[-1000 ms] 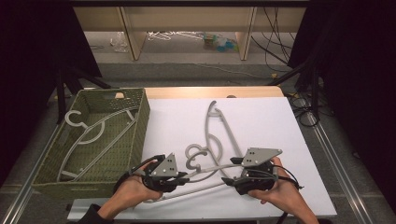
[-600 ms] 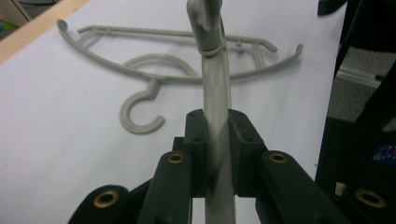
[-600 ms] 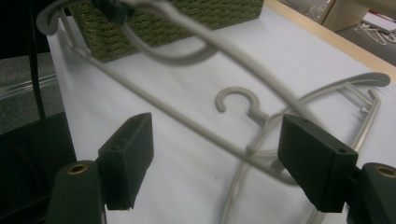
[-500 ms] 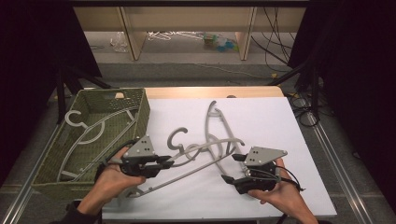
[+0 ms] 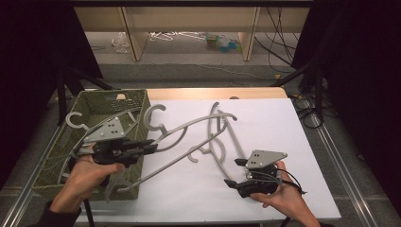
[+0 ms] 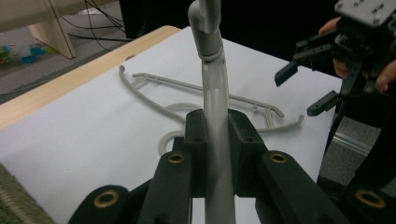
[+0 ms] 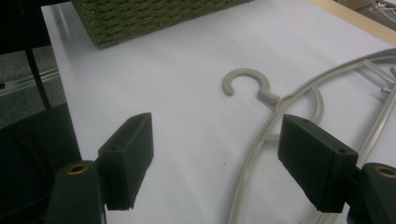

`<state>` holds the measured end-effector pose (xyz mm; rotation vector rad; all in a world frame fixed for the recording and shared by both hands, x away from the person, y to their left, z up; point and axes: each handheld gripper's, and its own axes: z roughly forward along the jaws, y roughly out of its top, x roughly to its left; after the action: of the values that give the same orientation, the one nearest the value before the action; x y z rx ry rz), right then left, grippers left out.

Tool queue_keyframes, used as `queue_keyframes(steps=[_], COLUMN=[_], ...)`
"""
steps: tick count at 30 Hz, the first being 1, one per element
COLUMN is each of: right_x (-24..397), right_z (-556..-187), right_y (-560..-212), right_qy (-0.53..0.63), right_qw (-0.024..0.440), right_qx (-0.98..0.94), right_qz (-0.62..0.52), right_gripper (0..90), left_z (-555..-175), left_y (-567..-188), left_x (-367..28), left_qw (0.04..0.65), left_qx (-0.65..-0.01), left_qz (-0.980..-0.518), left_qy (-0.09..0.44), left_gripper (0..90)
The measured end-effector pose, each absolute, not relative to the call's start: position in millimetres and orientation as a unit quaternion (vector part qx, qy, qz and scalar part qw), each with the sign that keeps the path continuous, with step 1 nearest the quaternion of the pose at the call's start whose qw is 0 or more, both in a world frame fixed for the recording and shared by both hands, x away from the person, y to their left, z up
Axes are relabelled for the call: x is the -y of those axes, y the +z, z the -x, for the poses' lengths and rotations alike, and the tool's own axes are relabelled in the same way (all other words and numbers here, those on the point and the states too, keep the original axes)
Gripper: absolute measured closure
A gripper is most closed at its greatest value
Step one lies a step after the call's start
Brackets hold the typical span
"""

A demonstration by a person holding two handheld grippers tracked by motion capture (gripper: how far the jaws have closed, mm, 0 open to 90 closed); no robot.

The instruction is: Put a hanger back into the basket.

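L gripper (image 5: 150,147) clamped on grey hanger (image 5: 189,126) | R gripper (image 5: 232,173) jaws apart, empty

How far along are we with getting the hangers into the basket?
Done: at least one hanger lies in the basket. In hand: the left gripper is shut on a grey hanger, lifted and tilted toward the basket with its far end over the white sheet. Left: one hanger lies flat on the sheet in front of the open right gripper, not yet gripped.
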<state>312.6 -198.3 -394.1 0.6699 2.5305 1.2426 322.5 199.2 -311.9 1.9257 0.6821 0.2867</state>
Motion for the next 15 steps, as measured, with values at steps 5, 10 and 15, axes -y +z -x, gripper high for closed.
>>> queue_keyframes(steps=[5, 10, 15], right_x=[200.1, 199.5, 201.3], right_z=[-313.3, -313.5, -315.1], right_y=[-394.6, -396.2, -396.6], right_qy=[0.426, 0.43, 0.426], right_qw=[0.123, 0.122, 0.119], right_qx=[-0.865, -0.863, -0.865], right_qz=[-0.234, -0.237, -0.239], right_gripper=[27.8, 27.8, 27.3], left_z=[-328.4, -340.6, -353.9], left_y=[-290.5, -278.5, -280.9], left_x=[-220.6, -247.8, -278.1], left_qw=[0.512, 0.509, 0.501], left_qx=[-0.292, -0.322, -0.36], left_qz=[-0.794, -0.779, -0.763], left_qy=[0.149, 0.175, 0.193], left_gripper=[79.0, 79.0, 79.0])
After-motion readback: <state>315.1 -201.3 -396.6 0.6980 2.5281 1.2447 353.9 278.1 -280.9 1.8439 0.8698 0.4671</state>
